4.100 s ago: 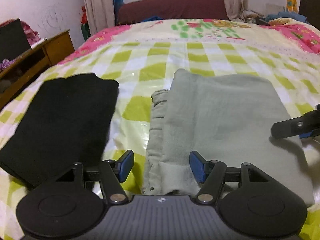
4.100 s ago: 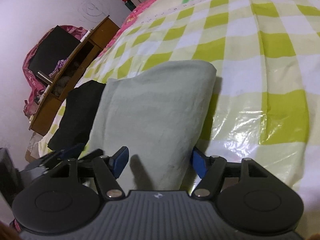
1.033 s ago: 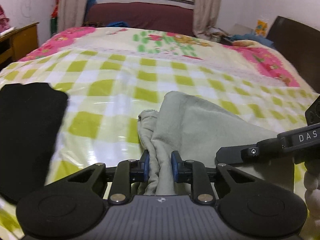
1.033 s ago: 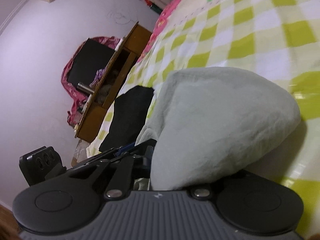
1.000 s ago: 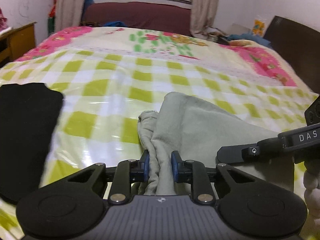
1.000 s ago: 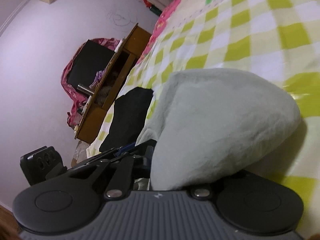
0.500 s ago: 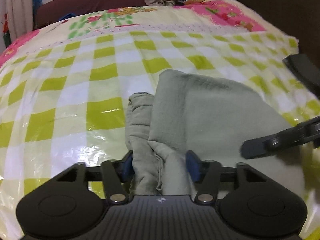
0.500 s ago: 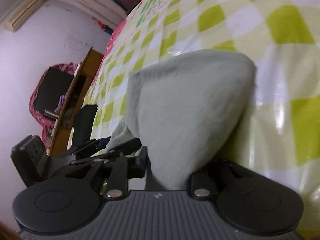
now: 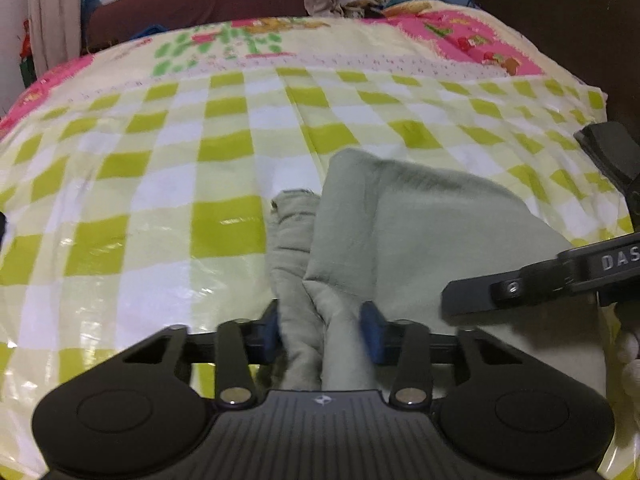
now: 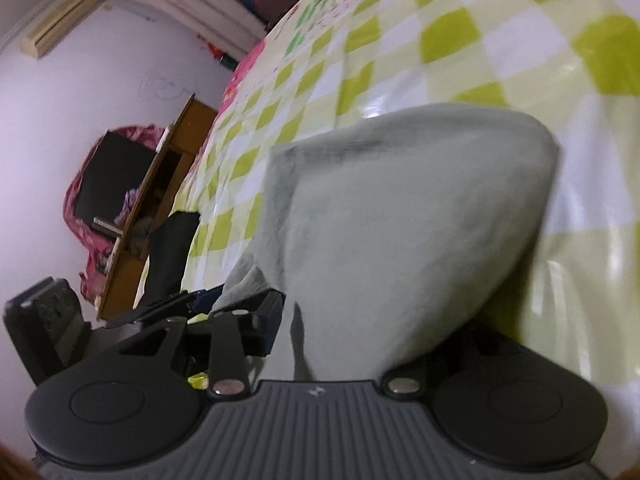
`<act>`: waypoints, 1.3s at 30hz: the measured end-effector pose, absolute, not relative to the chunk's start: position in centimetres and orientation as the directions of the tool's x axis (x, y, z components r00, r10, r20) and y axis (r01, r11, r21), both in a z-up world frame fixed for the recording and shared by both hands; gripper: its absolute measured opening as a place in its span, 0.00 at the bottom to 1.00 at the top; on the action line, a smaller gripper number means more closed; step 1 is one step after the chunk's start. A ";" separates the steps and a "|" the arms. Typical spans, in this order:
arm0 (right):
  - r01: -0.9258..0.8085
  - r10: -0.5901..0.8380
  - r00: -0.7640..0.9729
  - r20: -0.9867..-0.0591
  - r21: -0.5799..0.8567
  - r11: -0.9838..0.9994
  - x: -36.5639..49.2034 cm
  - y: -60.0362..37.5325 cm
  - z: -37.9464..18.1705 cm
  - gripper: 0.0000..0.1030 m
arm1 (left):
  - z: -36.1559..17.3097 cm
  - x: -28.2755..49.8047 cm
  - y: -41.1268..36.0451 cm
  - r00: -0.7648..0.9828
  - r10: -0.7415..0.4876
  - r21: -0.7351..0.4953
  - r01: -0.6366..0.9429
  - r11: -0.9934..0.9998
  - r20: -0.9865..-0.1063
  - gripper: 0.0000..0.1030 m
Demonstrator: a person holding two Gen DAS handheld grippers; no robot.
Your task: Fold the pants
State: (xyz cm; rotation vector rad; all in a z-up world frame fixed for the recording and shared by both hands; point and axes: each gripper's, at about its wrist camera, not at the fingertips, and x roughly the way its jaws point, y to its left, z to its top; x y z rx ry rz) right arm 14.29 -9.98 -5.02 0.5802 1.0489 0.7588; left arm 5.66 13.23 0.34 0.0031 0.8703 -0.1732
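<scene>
Left hand-held gripper [image 9: 325, 330]: the bunched left edge of the grey-green pants [image 9: 420, 236] sits between its blue pads [image 9: 371, 332]. The jaws have just been closing after a brief release. Pads look to touch the cloth on both sides, so I read it as a pinch on the pants edge, though motion blur makes it less than certain.

The pants lie folded on the bed [image 9: 168, 184], on the near right part of the green check sheet, directly ahead of both grippers. Long axis of the bundle runs left to right across the two grippers; the thick rolled hem is on the left, the smooth fold on the right.

Right hand-held gripper [image 10: 344, 340]: the jaws have just been opening. The left pad [image 10: 269, 330] stands clear of the cloth and the right pad is hidden under the pants [image 10: 400, 220], which drape over that jaw. I judge it spread, not pinching.

Left side is the only one holding. Next move likely turns on the right side re-gripping or withdrawing along the near edge.

A black garment [image 10: 170, 252] lies well apart at far left.
</scene>
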 end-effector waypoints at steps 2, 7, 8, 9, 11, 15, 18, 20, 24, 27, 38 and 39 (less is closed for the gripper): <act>-0.278 0.782 0.297 -0.548 0.734 0.620 14.2 -9.8 -5.0 0.56 | 0.7 5.4 14.1 0.639 -0.151 -0.084 0.135 0.987 -0.754 0.44; -0.273 0.783 0.291 -0.549 0.737 0.618 14.0 -9.9 -5.2 0.63 | -0.2 5.3 16.2 0.635 -0.170 -0.140 0.098 0.985 -0.754 0.47; -0.275 0.781 0.291 -0.553 0.733 0.622 14.0 -10.0 -5.2 0.63 | -0.2 5.2 16.1 0.628 -0.180 -0.145 0.106 0.984 -0.757 0.47; -0.271 0.777 0.295 -0.556 0.731 0.626 14.0 -10.1 -5.1 0.63 | 0.0 5.1 15.9 0.634 -0.176 -0.133 0.115 0.984 -0.753 0.50; -0.267 0.768 0.304 -0.563 0.724 0.636 13.8 -10.5 -4.9 0.63 | 0.4 4.8 15.4 0.647 -0.159 -0.102 0.126 0.987 -0.745 0.55; -0.317 0.715 0.351 -0.605 0.641 0.699 13.0 -11.4 -3.5 0.63 | 1.4 3.9 15.6 0.685 -0.112 -0.058 0.102 0.993 -0.720 0.55; -0.361 0.673 0.391 -0.628 0.568 0.740 12.5 -12.0 -2.3 0.64 | 2.3 3.1 16.3 0.711 -0.079 -0.039 0.072 0.997 -0.699 0.55; -0.371 0.680 0.377 -0.629 0.570 0.733 12.6 -11.9 -1.9 0.65 | 3.1 2.6 16.3 0.735 -0.082 -0.037 0.077 0.996 -0.673 0.55; -0.361 0.664 0.376 -0.646 0.558 0.747 13.2 -10.9 -2.3 0.66 | 3.2 3.4 15.2 0.702 -0.182 -0.084 0.172 0.982 -0.688 0.55; -0.344 0.655 0.387 -0.649 0.557 0.756 13.0 -11.0 -2.3 0.66 | 1.5 4.9 14.0 0.661 -0.157 -0.037 0.192 0.981 -0.734 0.55; -0.587 0.578 0.516 -0.632 0.230 0.776 13.9 -5.0 4.1 0.67 | 0.8 3.5 14.4 0.667 -0.164 -0.041 0.196 0.980 -0.727 0.33; -0.592 0.553 0.537 -0.638 0.182 0.785 14.2 -4.1 4.4 0.67 | 0.8 3.5 14.7 0.670 -0.168 -0.055 0.187 0.981 -0.723 0.32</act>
